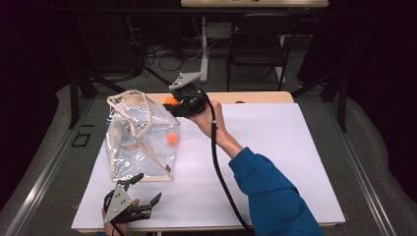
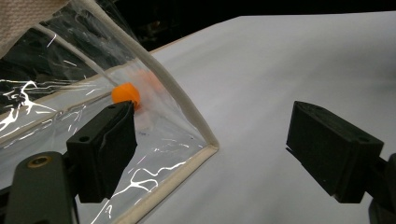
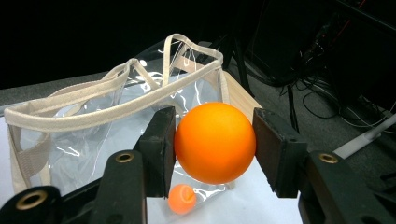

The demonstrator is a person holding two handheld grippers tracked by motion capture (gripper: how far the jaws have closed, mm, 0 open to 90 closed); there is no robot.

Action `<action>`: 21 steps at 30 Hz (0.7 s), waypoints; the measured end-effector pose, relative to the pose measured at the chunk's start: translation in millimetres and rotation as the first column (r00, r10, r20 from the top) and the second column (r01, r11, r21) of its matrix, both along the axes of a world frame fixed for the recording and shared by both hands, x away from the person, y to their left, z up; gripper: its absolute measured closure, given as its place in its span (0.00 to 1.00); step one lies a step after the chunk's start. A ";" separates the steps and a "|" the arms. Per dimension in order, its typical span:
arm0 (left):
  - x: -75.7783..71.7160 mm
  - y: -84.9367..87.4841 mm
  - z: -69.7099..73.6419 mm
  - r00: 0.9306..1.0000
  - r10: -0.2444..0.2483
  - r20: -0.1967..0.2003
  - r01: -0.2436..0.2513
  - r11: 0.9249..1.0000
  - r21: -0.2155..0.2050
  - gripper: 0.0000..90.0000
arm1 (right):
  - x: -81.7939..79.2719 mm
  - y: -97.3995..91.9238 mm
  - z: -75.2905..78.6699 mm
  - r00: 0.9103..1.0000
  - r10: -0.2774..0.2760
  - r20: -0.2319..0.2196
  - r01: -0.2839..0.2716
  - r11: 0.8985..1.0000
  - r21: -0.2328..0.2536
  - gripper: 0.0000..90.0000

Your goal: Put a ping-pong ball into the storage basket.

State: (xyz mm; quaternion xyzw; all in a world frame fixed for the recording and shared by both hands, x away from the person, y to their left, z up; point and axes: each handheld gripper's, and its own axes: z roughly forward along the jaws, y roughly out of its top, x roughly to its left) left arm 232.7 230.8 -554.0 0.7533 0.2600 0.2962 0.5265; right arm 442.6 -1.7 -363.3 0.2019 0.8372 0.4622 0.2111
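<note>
A clear plastic bag (image 1: 140,140) with cream trim and handles stands on the white table sheet (image 1: 275,147). One orange ball (image 1: 172,138) lies inside it, seen through the wall as the small orange ball (image 3: 182,199) and as the ball (image 2: 126,93). My right gripper (image 1: 173,103) hovers at the bag's far right top corner, shut on a second orange ball (image 3: 215,142) that sits squarely between both pads. Near the front edge, just in front of the bag, my left gripper (image 1: 145,189) rests open with nothing between its fingers (image 2: 105,149); the bag's corner (image 2: 210,144) lies ahead.
A black cable (image 1: 219,167) trails from the right gripper along the blue sleeve (image 1: 275,196). The wooden table edge (image 1: 255,97) borders the sheet at the back. Beyond it stand a dark chair (image 1: 258,44) and floor cables. Bare sheet spreads right of the bag.
</note>
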 end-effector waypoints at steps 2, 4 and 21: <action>0.0 0.0 0.0 1.000 0.000 0.000 0.000 1.000 0.000 0.18 | 0.1 0.3 0.0 1.000 -0.001 0.004 0.001 1.000 0.001 0.57; -0.1 0.0 0.0 1.000 0.000 0.000 0.000 1.000 0.000 0.18 | 0.5 0.5 -0.1 1.000 -0.001 0.004 0.001 1.000 0.000 0.56; -0.6 0.3 0.2 1.000 -0.001 0.004 0.001 1.000 0.000 0.18 | 0.6 8.8 -0.3 1.000 0.003 0.012 -0.003 1.000 0.023 0.56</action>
